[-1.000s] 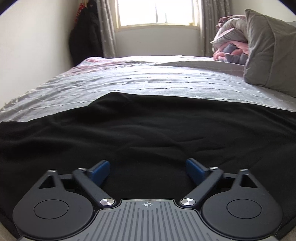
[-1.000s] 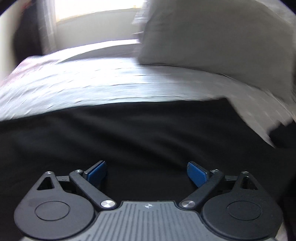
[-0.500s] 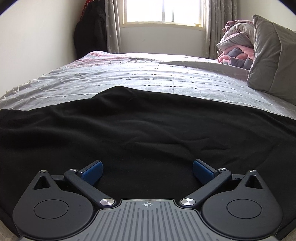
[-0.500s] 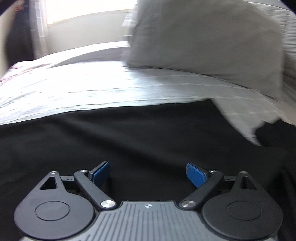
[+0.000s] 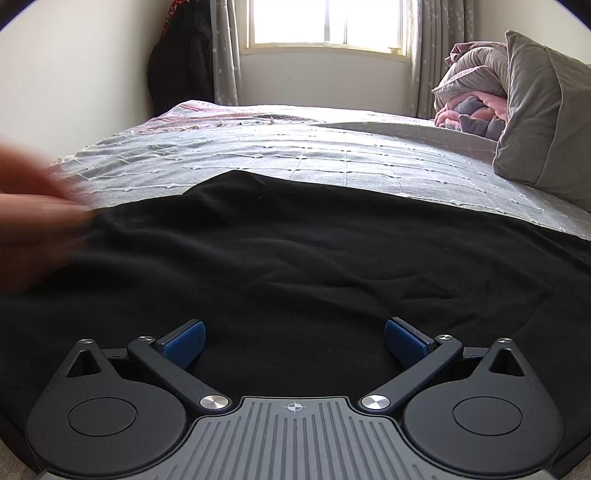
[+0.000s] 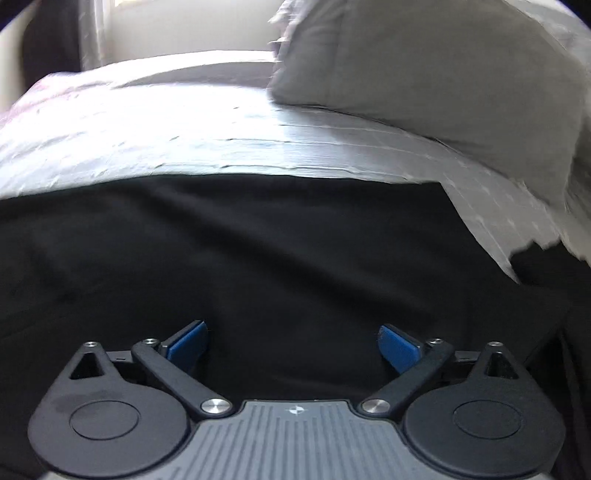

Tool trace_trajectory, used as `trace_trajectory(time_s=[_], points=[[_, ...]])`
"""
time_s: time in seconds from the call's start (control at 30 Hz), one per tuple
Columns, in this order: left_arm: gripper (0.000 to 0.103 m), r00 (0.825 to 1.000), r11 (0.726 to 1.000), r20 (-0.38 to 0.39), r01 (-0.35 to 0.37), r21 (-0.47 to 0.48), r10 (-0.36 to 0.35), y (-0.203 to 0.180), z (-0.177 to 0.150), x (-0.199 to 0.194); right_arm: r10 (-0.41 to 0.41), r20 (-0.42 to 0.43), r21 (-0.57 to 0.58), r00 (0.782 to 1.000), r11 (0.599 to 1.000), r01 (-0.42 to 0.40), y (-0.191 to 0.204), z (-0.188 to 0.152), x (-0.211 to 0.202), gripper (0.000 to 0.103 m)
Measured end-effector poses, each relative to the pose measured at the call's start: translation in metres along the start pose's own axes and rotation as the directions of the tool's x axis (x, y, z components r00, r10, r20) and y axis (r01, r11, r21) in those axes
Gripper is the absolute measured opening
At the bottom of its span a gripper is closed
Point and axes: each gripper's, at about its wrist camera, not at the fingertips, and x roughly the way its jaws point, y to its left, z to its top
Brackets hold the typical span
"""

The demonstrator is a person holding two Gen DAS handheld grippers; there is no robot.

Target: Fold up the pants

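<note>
While both grippers are angled down over the bed, black pants (image 5: pixel 295 258) are seen spread flat across the grey quilted bedspread (image 5: pixel 295 158), directly ahead of and beneath both tools.

Left gripper (image 5: pixel 294 339): jaws stand wide apart, blue pads (image 5: pixel 184 341) clear of the cloth as far as can be judged; nothing is pinched between them. Black fabric fills the gap and runs past both pads to either side. A raised hump in the far edge of the pants is seen ahead and slightly to the left of the claw. A blurred hand (image 5: pixel 33 218) is seen at the far left of this gripper, at the edge of the pants; contact with the cloth cannot be confirmed because of the blur. A grey pillow (image 5: pixel 543 125) is propped ahead and well to the right, with a bundled pink-and-grey comforter (image 5: pixel 469 99) just behind it. A window (image 5: pixel 325 22) is straight ahead beyond the bed, with dark clothing (image 5: pixel 181 59) hung in the corner to its left.

Right gripper (image 6: pixel 291 343): jaws are widening, nearly fully spread; only flat black cloth lies under the gap, nothing is clamped. The pants (image 6: pixel 258 266) extend ahead of the claw up to the bedspread (image 6: pixel 184 129). The grey pillow (image 6: pixel 424 62) is seen ahead and to the right. At the far right a flap of pale bedspread laps over the black fabric. This view is motion-blurred.
</note>
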Motion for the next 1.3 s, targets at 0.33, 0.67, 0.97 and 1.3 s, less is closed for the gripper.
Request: trace_trajectory(time_s=[0.33, 0.67, 0.97, 1.3], points=[[0.103, 1.000, 1.000, 0.000, 0.000, 0.000, 0.000, 0.000, 0.000, 0.000, -0.013, 0.021, -0.068, 1.000, 0.998, 0.015, 0.012, -0.004, -0.006, 0.098], [0.103, 1.000, 1.000, 0.000, 0.000, 0.000, 0.000, 0.000, 0.000, 0.000, 0.012, 0.021, -0.021, 1.000, 1.000, -0.011, 0.015, -0.002, -0.004, 0.097], [0.103, 1.000, 1.000, 0.000, 0.000, 0.000, 0.000, 0.000, 0.000, 0.000, 0.042, 0.014, 0.003, 0.999, 0.999, -0.042, 0.011, -0.004, -0.002, 0.100], [0.103, 1.000, 1.000, -0.001, 0.002, -0.002, -0.002, 0.000, 0.001, 0.000, 0.016, 0.018, -0.038, 1.000, 0.999, -0.015, 0.017, 0.001, 0.002, 0.101]])
